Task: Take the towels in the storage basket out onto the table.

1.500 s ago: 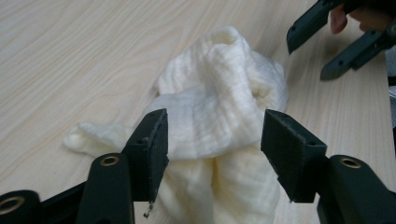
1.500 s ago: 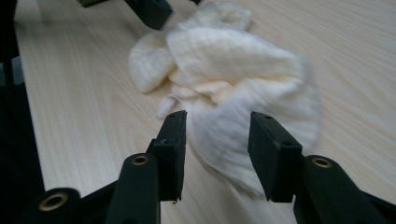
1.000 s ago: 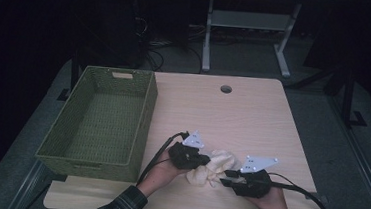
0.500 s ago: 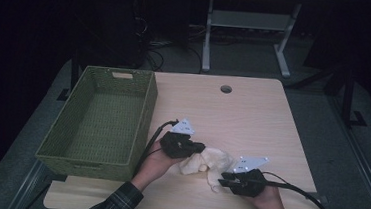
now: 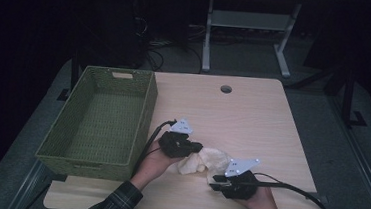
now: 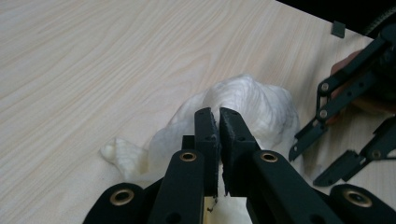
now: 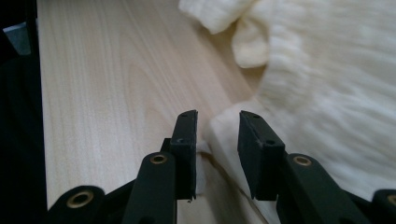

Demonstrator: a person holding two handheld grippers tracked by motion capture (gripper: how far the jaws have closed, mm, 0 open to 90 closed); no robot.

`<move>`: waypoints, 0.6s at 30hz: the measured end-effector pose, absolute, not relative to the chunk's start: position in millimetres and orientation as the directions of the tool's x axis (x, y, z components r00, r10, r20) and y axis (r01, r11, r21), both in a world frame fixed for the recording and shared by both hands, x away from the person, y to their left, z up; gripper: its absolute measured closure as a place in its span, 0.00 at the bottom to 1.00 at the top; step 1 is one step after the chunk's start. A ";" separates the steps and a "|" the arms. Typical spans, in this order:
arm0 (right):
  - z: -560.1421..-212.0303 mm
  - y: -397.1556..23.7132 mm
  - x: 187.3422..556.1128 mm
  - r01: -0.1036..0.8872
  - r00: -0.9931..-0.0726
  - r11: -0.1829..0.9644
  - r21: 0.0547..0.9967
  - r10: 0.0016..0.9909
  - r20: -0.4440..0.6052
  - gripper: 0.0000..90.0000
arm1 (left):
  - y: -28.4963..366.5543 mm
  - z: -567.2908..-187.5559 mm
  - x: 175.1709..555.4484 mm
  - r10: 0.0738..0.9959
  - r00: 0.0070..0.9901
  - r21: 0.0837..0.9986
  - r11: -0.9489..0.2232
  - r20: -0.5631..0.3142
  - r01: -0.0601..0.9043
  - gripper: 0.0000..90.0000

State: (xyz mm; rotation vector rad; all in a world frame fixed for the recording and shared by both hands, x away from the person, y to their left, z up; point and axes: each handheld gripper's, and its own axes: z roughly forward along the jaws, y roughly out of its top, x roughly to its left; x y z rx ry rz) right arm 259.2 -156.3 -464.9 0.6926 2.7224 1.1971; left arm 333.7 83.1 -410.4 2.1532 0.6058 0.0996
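Bunching cloth [image 5: 203, 160] at lower centre: left gripper [image 6: 219, 122] jaws nearly closed, pinching a fold; right gripper [image 7: 215, 128] jaws just reopened slightly, part-open around an edge. Next: clamp, lift toward basket [image 5: 145, 112].

One wooden table [image 5: 253, 115] carries all the items. One cream knitted cloth [image 5: 203, 161] lies crumpled near the table's front edge. One green woven basket [image 5: 99, 120] stands along the left edge. Two hand-held grippers are present: the left gripper [image 5: 197, 148] and the right gripper [image 5: 213, 183], each topped by one grey three-cornered plate, two plates in all. One round hole [image 5: 226, 89] sits near the table's far edge.
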 end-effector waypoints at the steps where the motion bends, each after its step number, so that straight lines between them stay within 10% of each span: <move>1: -466.5 -153.6 259.2 0.365 -0.898 0.590 0.720 0.427 0.104 0.75 | 83.2 -410.7 333.8 0.457 0.878 0.774 -0.500 -0.144 0.388 0.95; 9: -470.4 -151.4 258.6 0.356 -0.889 0.607 0.711 0.454 0.058 0.95 | 83.7 -409.8 332.1 0.460 0.876 0.775 -0.498 -0.144 0.389 0.84; 18: -451.2 -163.8 260.5 0.368 -0.885 0.573 0.733 0.457 0.087 0.97 | 91.9 -405.4 334.5 0.498 0.857 0.786 -0.472 -0.136 0.399 0.66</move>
